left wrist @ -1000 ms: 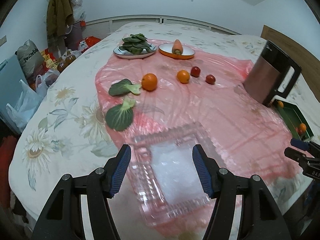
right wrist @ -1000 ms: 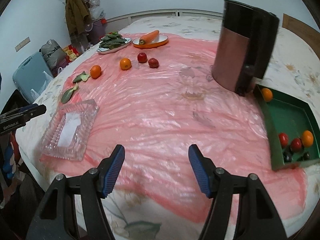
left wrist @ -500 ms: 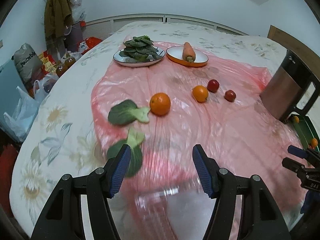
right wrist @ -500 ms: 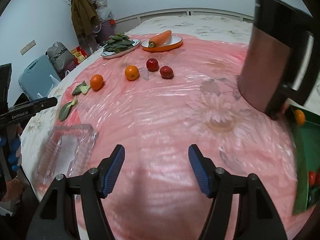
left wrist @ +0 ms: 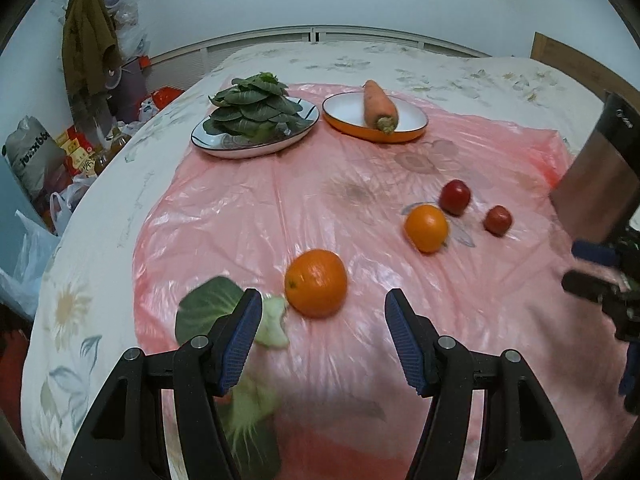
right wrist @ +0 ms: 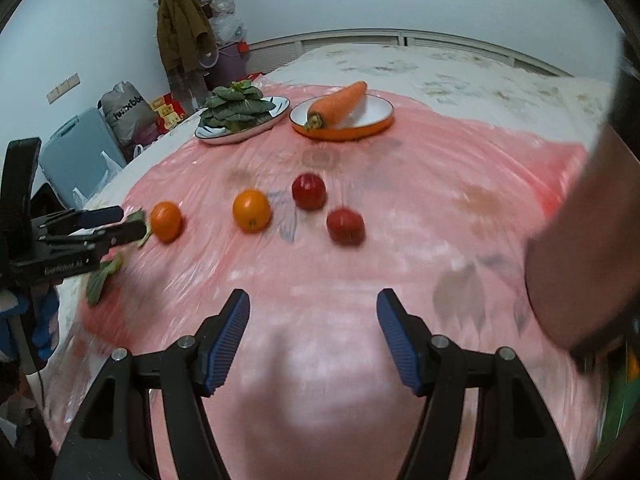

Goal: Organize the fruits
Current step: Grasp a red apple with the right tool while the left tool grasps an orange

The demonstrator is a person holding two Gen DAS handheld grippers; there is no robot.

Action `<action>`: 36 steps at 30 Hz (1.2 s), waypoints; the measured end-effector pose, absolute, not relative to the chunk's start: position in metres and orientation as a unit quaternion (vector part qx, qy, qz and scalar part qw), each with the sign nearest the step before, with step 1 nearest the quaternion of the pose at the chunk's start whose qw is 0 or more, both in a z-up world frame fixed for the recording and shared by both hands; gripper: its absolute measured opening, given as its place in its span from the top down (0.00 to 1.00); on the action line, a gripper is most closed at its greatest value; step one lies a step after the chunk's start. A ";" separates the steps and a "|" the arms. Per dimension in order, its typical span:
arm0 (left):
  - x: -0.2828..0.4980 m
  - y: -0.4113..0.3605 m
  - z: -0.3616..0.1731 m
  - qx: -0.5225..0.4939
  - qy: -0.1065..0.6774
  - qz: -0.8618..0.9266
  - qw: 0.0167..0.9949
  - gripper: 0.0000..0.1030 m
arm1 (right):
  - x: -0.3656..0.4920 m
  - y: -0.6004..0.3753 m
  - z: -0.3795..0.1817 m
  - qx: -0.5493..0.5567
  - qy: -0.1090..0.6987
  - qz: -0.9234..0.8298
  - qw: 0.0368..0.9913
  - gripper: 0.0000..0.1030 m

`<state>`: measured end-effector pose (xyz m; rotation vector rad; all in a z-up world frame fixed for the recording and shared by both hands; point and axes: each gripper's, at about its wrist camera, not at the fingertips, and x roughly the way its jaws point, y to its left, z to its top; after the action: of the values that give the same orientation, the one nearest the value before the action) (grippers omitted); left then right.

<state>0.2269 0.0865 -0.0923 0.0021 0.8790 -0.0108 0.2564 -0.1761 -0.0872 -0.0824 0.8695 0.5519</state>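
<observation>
Left wrist view: we see the left gripper (left wrist: 322, 344) with its blue pads spread wide and nothing between them, hovering just short of the nearest orange (left wrist: 316, 283) on the pink plastic sheet (left wrist: 240, 216). A loose green leaf (left wrist: 204, 312) lies partly behind the left finger, its pale stalk end almost touching that orange. Further out we find a second orange (left wrist: 426, 228) with two red fruits (left wrist: 455, 197) (left wrist: 497, 220) close beside it. Beyond them stand a plate of leafy greens (left wrist: 256, 128) and an orange dish (left wrist: 376, 120) holding a carrot (left wrist: 378, 106). A dark kettle (left wrist: 600, 184) blocks the right edge.

In the right wrist view the right gripper (right wrist: 313, 336) is likewise spread apart and empty above bare sheet, well short of the red fruits. The kettle's blurred body fills the right side, hiding what lies behind it. Bags and a hanging coat (right wrist: 180, 32) crowd the floor by the far left wall
</observation>
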 end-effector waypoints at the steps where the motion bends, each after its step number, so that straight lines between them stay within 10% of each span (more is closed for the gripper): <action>1: 0.230 0.088 -0.094 0.001 0.427 -0.005 0.904 0.44 | 0.266 -0.172 -0.089 -0.046 0.415 0.266 0.869 0.00; 8: 0.245 0.087 -0.109 0.020 0.436 -0.023 0.900 0.44 | 0.314 -0.149 -0.105 -0.070 0.418 0.274 0.863 0.36; 36: 0.264 0.098 -0.127 -0.012 0.481 -0.045 0.875 0.64 | 0.354 -0.155 -0.132 -0.037 0.446 0.288 0.847 0.70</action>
<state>0.2639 0.0976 -0.1267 -0.0259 1.0042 -0.0946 0.3540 -0.1546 -0.1316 -0.0773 0.9405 0.6064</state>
